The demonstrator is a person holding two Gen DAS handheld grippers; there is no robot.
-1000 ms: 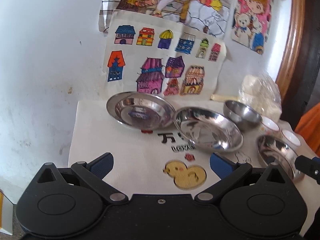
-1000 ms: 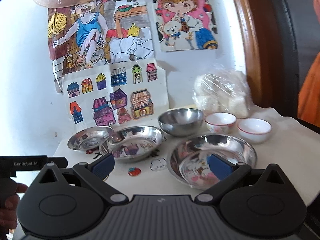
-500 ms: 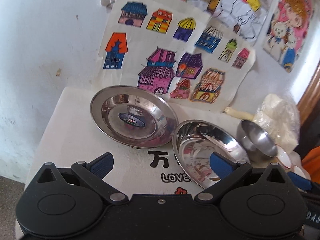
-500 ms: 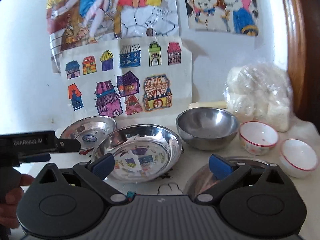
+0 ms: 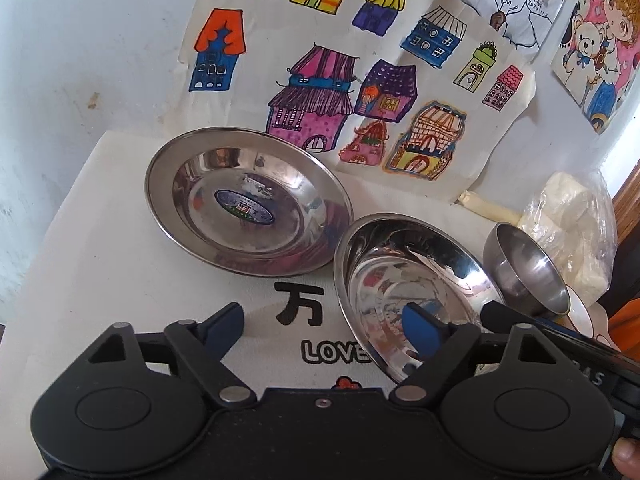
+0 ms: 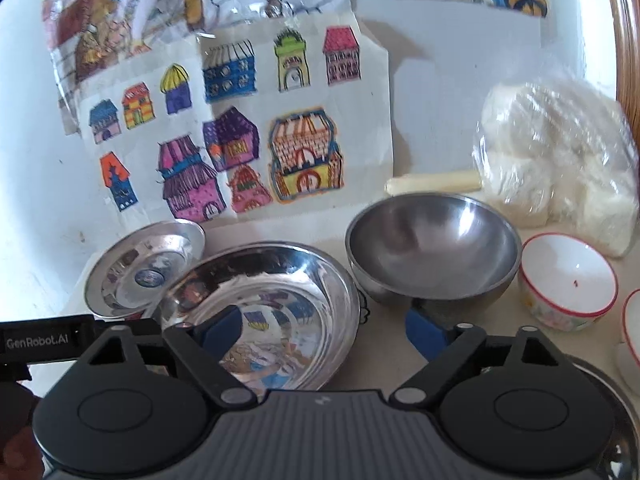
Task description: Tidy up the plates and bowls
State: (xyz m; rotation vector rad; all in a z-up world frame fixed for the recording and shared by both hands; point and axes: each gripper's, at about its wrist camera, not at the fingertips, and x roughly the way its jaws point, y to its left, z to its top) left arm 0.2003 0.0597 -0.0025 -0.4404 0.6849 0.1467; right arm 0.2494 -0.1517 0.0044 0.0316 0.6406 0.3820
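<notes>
A steel plate with a blue sticker (image 5: 248, 204) lies at the back left; it also shows in the right wrist view (image 6: 140, 272). A second steel plate (image 5: 404, 292) lies beside it (image 6: 272, 300). A deep steel bowl (image 6: 432, 252) stands right of that (image 5: 528, 272). A white red-rimmed bowl (image 6: 568, 280) stands further right. My left gripper (image 5: 324, 328) is open, its right finger over the second plate's near side. My right gripper (image 6: 324, 330) is open, its jaws straddling the second plate's right rim, near the steel bowl.
A white cloth with a printed pattern (image 5: 120, 264) covers the table. Drawings (image 5: 360, 80) hang on the wall behind. A plastic bag of white stuff (image 6: 560, 160) stands at the back right. A third steel plate's rim (image 6: 612, 392) and another white bowl (image 6: 632, 332) lie at right.
Both grippers have moved forward and lower toward the plates. The right gripper has come over the second plate's right rim, passing the third plate.
</notes>
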